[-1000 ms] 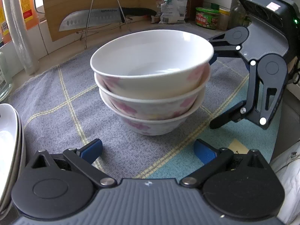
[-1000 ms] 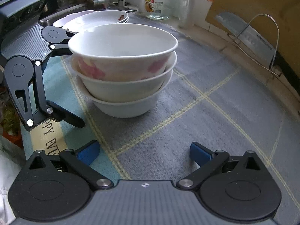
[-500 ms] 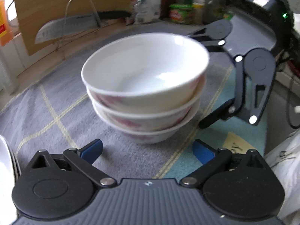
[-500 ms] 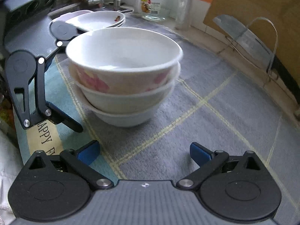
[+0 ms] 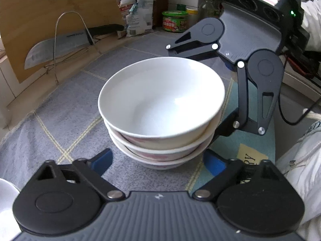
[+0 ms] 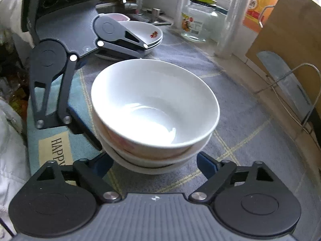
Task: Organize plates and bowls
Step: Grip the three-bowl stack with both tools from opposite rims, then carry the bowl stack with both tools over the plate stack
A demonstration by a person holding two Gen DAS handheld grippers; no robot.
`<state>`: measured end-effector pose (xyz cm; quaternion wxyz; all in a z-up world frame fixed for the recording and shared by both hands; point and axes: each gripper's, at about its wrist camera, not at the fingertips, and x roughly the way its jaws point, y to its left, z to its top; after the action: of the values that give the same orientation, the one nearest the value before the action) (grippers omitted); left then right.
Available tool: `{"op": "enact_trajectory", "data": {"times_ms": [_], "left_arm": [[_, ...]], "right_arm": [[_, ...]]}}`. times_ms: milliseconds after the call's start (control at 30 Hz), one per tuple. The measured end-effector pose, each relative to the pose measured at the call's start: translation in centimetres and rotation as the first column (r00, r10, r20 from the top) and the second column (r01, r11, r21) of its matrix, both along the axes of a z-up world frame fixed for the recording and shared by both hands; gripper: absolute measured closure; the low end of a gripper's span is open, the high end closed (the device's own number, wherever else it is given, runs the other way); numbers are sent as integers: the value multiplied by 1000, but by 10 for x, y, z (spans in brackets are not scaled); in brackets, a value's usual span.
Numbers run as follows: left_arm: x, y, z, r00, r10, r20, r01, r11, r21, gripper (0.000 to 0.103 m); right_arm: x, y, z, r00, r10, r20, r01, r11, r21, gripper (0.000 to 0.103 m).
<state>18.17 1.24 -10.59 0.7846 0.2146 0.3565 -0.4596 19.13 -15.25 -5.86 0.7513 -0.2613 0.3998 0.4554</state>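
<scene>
- Bowl stack (image 5: pixel 160 112): three nested bowls on the mat (image 5: pixel 60 124) on the desk, sitting between both sets of jaws at once, one gripper on each opposite side.
- Left gripper (image 5: pixel 157 160): jaws closing, about half wide. The bottom bowl sits between the blue pads (image 5: pixel 101 160); whether they touch it I cannot tell, a small gap seems likely.
- Right gripper (image 6: pixel 154 163): jaws closing, same width. The stack's lower rim is right at the pads (image 6: pixel 206 164), which sit very near the bowl wall; I cannot tell if they press on it.
- Step in hand, as I judge it: a two-sided squeeze on the lowest bowl so the whole stack can go as one.
- To do it well: close both sides evenly, keep the pads low under the bottom bowl's flare, keep the stack level, and lift slowly, since the top bowl sits slightly off-centre and may slide.
- Plates (image 6: pixel 140 32) lie beyond the left gripper in the right view, well apart from the jaws.
- Knife (image 5: pixel 60 48) on a wire rack lies far from both jaws.
</scene>
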Motion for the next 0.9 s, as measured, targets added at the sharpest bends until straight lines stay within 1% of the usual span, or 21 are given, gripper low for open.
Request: {"op": "enact_trajectory", "data": {"times_ms": [33,100,133,233,300,500,900], "left_arm": [[1,1,-1,1000,-6,-7,6,1000,5,19],[3,0,-1,1000,-18,-18,18,1000,7,24],[4,0,0,999,-23,-24,23,1000,3,24],[5,-1,1,999,-31,-27,31,999,12,24],[8,-2,2,999,-31,-44,32,999,13,24],[14,-6,1,998,-50,-46,52,998,28,21],[18,-7,0,994,-99,-42,100,994,32,19]], "right_arm": [[0,0,0,1000,7,-10,-7,1000,2,15],[4,0,0,999,16,-29,-16,1000,7,18],[5,0,0,999,19,-33,-19,1000,7,18],[7,0,0,999,24,-41,-24,1000,8,18],[8,0,0,999,31,-43,-30,999,10,18],[15,0,-4,997,39,-64,-38,999,21,17],[16,-1,-5,996,51,-68,-49,998,26,17]]}}
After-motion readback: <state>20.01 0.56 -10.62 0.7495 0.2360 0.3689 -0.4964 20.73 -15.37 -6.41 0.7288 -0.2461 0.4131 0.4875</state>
